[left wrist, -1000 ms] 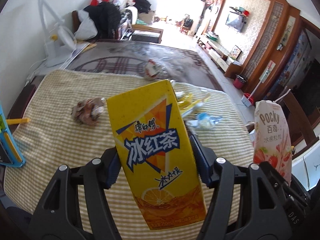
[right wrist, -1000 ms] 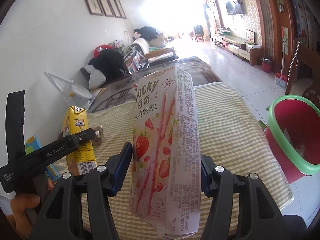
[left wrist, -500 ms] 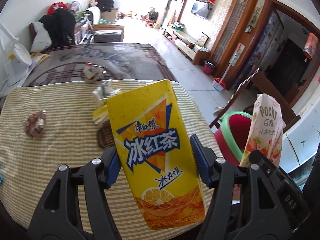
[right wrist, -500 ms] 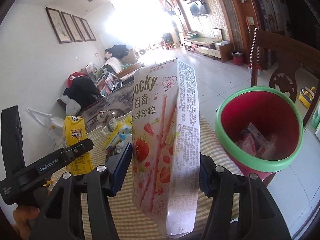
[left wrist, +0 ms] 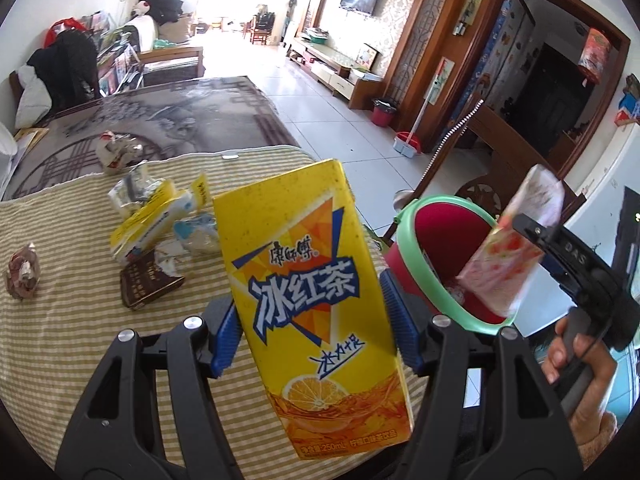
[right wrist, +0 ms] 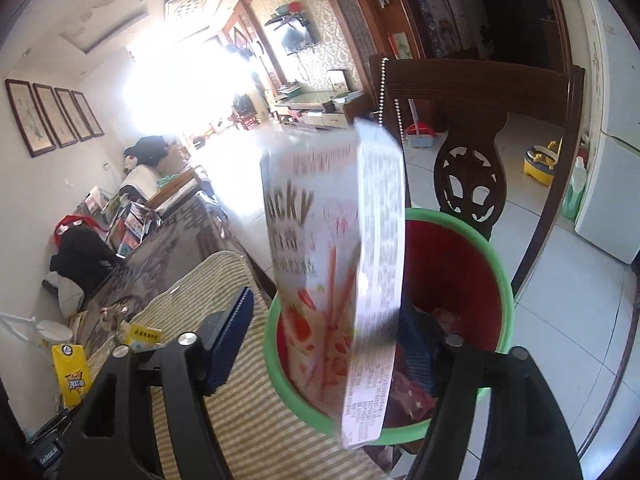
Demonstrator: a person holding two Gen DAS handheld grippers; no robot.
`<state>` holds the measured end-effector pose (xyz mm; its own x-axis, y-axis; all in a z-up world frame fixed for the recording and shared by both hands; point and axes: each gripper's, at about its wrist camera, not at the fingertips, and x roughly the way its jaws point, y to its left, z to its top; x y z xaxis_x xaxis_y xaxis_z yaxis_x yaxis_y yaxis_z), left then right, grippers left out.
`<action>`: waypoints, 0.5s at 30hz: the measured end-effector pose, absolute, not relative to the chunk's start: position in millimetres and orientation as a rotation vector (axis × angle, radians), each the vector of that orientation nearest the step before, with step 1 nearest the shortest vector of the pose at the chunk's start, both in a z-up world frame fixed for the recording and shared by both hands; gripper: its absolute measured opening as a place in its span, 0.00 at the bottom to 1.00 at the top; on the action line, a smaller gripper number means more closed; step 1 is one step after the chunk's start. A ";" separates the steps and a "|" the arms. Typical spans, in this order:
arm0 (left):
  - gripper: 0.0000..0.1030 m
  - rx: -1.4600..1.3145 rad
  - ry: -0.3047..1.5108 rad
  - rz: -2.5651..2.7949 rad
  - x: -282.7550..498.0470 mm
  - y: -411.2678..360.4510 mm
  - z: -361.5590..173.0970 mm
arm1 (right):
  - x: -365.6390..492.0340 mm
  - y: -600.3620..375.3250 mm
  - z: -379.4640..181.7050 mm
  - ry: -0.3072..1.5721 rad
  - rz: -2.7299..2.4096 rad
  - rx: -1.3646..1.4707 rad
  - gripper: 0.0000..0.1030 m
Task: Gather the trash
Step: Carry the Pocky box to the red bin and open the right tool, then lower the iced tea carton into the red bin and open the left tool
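Both grippers: left (left wrist: pixel 310 314) clamps tea carton (left wrist: pixel 312 304); right (right wrist: pixel 320 340), just opening, frees Pocky box (right wrist: pixel 340 264) over bin (right wrist: pixel 472 248).

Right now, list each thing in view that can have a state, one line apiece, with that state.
left gripper: shut on the tea carton.
tea carton: held upright, tilted, above the table.
right gripper: jaws just opened, left pad clear of the box.
Pocky box: blurred, loose between the jaws, over the bin.
bin: open, some trash inside.
brown carton: lying on the tablecloth.
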<state>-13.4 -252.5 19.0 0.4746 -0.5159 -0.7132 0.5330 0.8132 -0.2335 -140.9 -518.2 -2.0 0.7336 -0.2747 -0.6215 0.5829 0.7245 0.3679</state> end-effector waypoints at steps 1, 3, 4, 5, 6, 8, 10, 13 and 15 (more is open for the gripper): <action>0.59 0.029 0.858 -0.653 -14.0 -257.9 19.8 | -144.0 -521.9 -3.0 0.563 -0.517 0.592 0.71; 0.59 0.044 0.845 -0.674 -14.5 -268.9 22.1 | -152.8 -528.2 -4.7 0.541 -0.531 0.609 0.72; 0.59 0.047 0.842 -0.685 -14.0 -273.8 22.8 | -159.6 -527.6 -5.7 0.527 -0.540 0.616 0.73; 0.59 0.049 0.843 -0.702 -12.9 -281.1 23.4 | -164.5 -529.7 -7.3 0.517 -0.546 0.622 0.73; 0.59 0.052 0.846 -0.724 -11.8 -289.5 23.9 | -171.4 -528.9 -8.9 0.507 -0.556 0.626 0.74; 0.59 0.059 0.853 -0.759 -11.5 -304.9 24.0 | -187.6 -527.0 -13.8 0.488 -0.591 0.645 0.75; 0.59 0.067 0.866 -0.800 -10.7 -325.5 24.1 | -207.0 -533.5 -12.6 0.435 -0.634 0.689 0.77; 0.59 0.090 0.882 -0.864 -12.3 -355.5 23.1 | -229.0 -543.9 -12.3 0.388 -0.684 0.722 0.78; 0.59 0.116 0.884 -0.906 -16.3 -378.4 23.0 | -236.7 -547.6 -15.9 0.394 -0.694 0.733 0.78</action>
<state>-16.3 -378.4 23.0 0.3013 -0.6362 -0.7103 0.7253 0.6365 -0.2624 -236.7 -547.6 -15.9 0.7117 -0.4346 -0.5520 0.6966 0.5385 0.4742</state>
